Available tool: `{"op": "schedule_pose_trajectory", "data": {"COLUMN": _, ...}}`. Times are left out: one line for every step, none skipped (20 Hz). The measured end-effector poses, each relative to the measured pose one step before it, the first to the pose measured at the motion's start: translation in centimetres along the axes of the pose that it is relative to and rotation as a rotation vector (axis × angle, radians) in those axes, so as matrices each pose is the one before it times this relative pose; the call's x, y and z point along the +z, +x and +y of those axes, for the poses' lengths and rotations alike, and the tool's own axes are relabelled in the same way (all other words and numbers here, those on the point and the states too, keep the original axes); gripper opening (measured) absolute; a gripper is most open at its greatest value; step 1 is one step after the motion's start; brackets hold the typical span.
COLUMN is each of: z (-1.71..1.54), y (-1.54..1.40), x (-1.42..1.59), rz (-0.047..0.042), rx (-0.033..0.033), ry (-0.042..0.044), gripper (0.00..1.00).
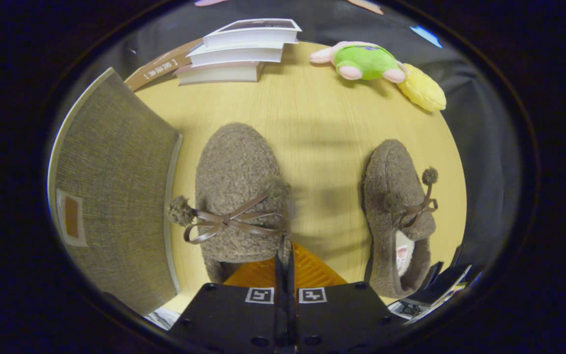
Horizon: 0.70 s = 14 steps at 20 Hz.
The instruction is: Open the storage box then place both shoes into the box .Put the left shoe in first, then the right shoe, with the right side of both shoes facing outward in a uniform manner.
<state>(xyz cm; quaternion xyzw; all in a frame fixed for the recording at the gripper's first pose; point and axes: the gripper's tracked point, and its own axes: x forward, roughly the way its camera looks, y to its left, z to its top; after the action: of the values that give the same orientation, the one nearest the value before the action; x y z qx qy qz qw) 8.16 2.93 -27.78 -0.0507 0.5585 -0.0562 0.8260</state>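
Two brown fuzzy slippers with pompom bows point their toes away from me on the wooden table [322, 118]. The left-hand shoe [236, 172] looms large and close. My gripper [284, 255] is shut on the right edge of its collar, fingers pressed together over the fabric just behind the bow. The right-hand shoe [396, 196] lies apart on the table, beyond and right of my fingers, its pale lining showing. The grey fabric storage box [116, 187] with a white rim stands left of the held shoe; I face a flat woven panel with a small tag.
A stack of three books [239, 49] sits at the table's far side. A green and pink plush toy [361, 61] and a yellow plush [423, 88] lie at the far right. Dark objects [435, 285] rest near the right shoe's heel.
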Motion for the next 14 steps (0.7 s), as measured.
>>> {"op": "schedule_pose_trajectory", "data": {"z": -0.168, "y": -0.099, "x": -0.248, "rz": -0.00472, "rx": -0.01125, "ry": 0.00520, "gripper": 0.04}}
{"op": "schedule_pose_trajectory", "data": {"z": -0.124, "y": -0.406, "x": -0.142, "rz": -0.00666, "rx": -0.00512, "ry": 0.01189, "gripper": 0.05}}
{"op": "schedule_pose_trajectory", "data": {"z": 0.050, "y": -0.357, "x": -0.002, "rz": -0.00599, "rx": 0.00048, "ry": 0.02650, "gripper": 0.04}}
{"op": "schedule_pose_trajectory", "data": {"z": 0.129, "y": -0.625, "x": -0.027, "rz": -0.00400, "rx": 0.00203, "ry": 0.03882, "gripper": 0.04}}
{"op": "schedule_pose_trajectory", "data": {"z": 0.049, "y": -0.643, "x": -0.180, "rz": 0.00403, "rx": -0.00579, "ry": 0.03393, "gripper": 0.04}}
{"op": "schedule_pose_trajectory", "data": {"z": -0.023, "y": -0.616, "x": -0.121, "rz": 0.00766, "rx": -0.00930, "ry": 0.01452, "gripper": 0.04}}
{"op": "schedule_pose_trajectory", "data": {"z": -0.257, "y": -0.718, "x": -0.329, "rz": 0.01564, "rx": -0.02177, "ry": 0.00543, "gripper": 0.04}}
{"op": "schedule_pose_trajectory", "data": {"z": -0.515, "y": -0.910, "x": -0.303, "rz": 0.01799, "rx": -0.02917, "ry": 0.00029, "gripper": 0.04}}
{"op": "schedule_pose_trajectory", "data": {"z": -0.373, "y": -0.775, "x": -0.233, "rz": 0.01713, "rx": -0.02304, "ry": 0.00949, "gripper": 0.04}}
{"op": "schedule_pose_trajectory", "data": {"z": -0.341, "y": -0.888, "x": -0.149, "rz": 0.01437, "rx": -0.01641, "ry": 0.01625, "gripper": 0.04}}
{"op": "schedule_pose_trajectory", "data": {"z": -0.341, "y": -0.884, "x": -0.136, "rz": 0.00999, "rx": -0.01293, "ry": 0.01361, "gripper": 0.04}}
{"op": "schedule_pose_trajectory", "data": {"z": -0.388, "y": -1.014, "x": 0.002, "rz": 0.00813, "rx": -0.01628, "ry": 0.01139, "gripper": 0.04}}
{"op": "schedule_pose_trajectory", "data": {"z": -0.486, "y": -1.115, "x": 0.030, "rz": 0.00618, "rx": -0.01805, "ry": 0.00693, "gripper": 0.04}}
{"op": "schedule_pose_trajectory", "data": {"z": -0.530, "y": -1.292, "x": 0.149, "rz": 0.00866, "rx": -0.02160, "ry": 0.00755, "gripper": 0.04}}
